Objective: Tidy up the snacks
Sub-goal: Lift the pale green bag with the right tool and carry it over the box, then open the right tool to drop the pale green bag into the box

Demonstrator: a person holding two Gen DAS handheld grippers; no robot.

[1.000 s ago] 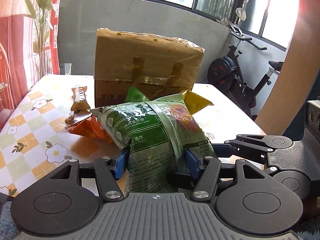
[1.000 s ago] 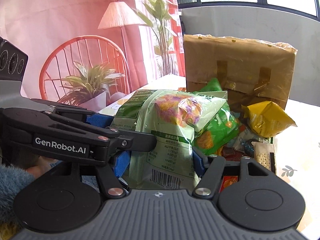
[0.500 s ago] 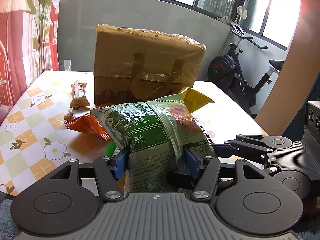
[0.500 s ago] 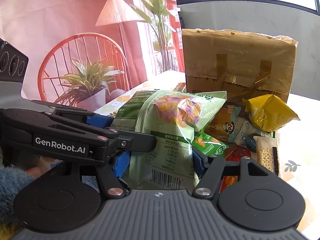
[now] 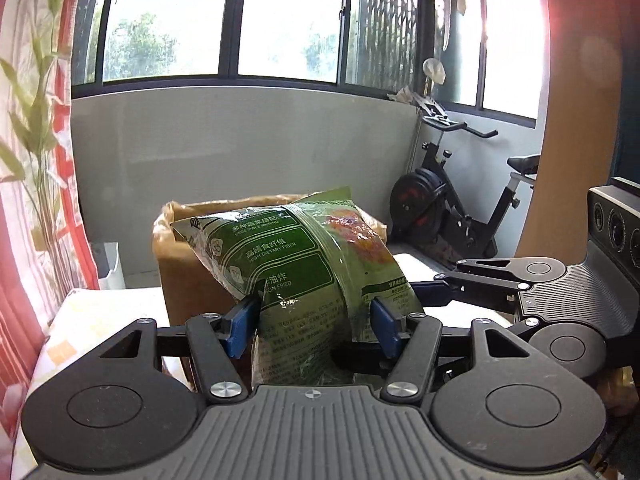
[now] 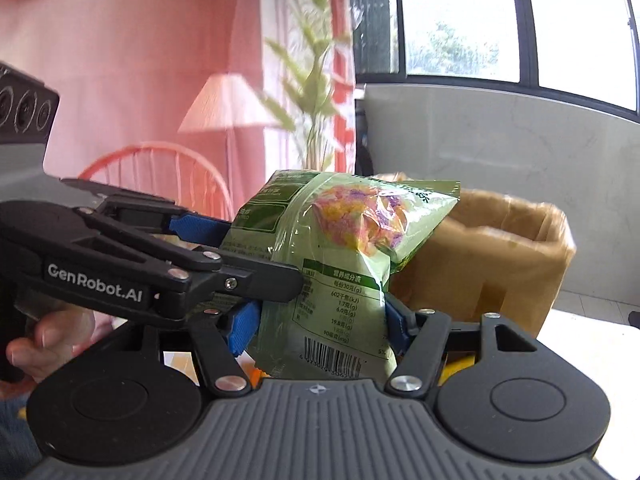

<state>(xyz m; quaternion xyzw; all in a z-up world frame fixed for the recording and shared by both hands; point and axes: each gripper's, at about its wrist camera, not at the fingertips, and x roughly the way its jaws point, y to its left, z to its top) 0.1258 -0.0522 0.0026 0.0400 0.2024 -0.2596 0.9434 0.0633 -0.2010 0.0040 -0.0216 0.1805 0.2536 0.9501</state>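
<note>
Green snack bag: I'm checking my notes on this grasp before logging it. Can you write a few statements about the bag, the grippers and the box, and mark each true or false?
1. Both grippers are clamped on the green snack bag. True: the left gripper and the right gripper each pinch its lower part.
2. The bag lies flat on the table. False: it is held up in front of the cardboard box.
3. The box is open at the top. True.
4. The bag is torn open and spilling. False: it looks sealed.
5. An exercise bike stands behind the box in the left wrist view. True.
</note>
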